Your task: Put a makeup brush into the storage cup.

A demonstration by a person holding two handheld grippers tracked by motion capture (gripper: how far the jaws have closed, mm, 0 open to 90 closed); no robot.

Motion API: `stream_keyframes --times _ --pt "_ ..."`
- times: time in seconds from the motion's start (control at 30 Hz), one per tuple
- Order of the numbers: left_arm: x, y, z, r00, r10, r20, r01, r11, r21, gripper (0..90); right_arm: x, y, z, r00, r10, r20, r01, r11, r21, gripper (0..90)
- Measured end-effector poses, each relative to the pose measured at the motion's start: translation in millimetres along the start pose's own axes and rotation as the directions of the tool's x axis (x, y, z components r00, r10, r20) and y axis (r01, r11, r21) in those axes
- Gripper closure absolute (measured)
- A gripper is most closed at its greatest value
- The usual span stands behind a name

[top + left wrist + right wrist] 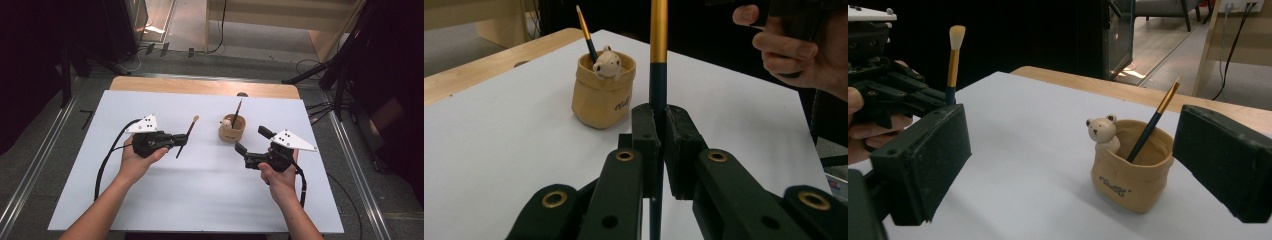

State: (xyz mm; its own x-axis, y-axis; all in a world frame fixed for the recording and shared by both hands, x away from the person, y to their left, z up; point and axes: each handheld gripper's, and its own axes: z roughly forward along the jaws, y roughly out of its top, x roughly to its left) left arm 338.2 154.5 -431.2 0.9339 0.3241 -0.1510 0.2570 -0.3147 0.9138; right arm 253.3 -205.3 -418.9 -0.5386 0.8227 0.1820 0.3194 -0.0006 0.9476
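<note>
A tan pot with a small bear figure (232,128) (603,92) (1131,167) stands on the white table top (200,200), with one dark-handled brush (236,113) (1153,120) leaning inside it. My left gripper (182,140) (660,135) is shut on a second brush (187,134) (658,55) (953,60), gripping its dark handle below the gold ferrule; the bristle end points up and away. My right gripper (252,140) (1068,165) is open, its jaws wide apart either side of the pot as seen in the right gripper view, with nothing between its pads.
A bare wooden strip (200,86) runs along the table's far edge. Dark stands and cables (330,75) crowd the floor at the right, and metal rails run beside the table on both sides.
</note>
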Motion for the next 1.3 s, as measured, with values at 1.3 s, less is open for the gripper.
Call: stream_keyframes --times 1.3 --pt "-18.9 -11.5 23.6 0.9987 -0.028 0.042 0.033 0.9929 -0.114 85.2 43.7 9.2 39.3 0.9957 0.047 -0.080 -0.047 0.999 0.004 27.2"
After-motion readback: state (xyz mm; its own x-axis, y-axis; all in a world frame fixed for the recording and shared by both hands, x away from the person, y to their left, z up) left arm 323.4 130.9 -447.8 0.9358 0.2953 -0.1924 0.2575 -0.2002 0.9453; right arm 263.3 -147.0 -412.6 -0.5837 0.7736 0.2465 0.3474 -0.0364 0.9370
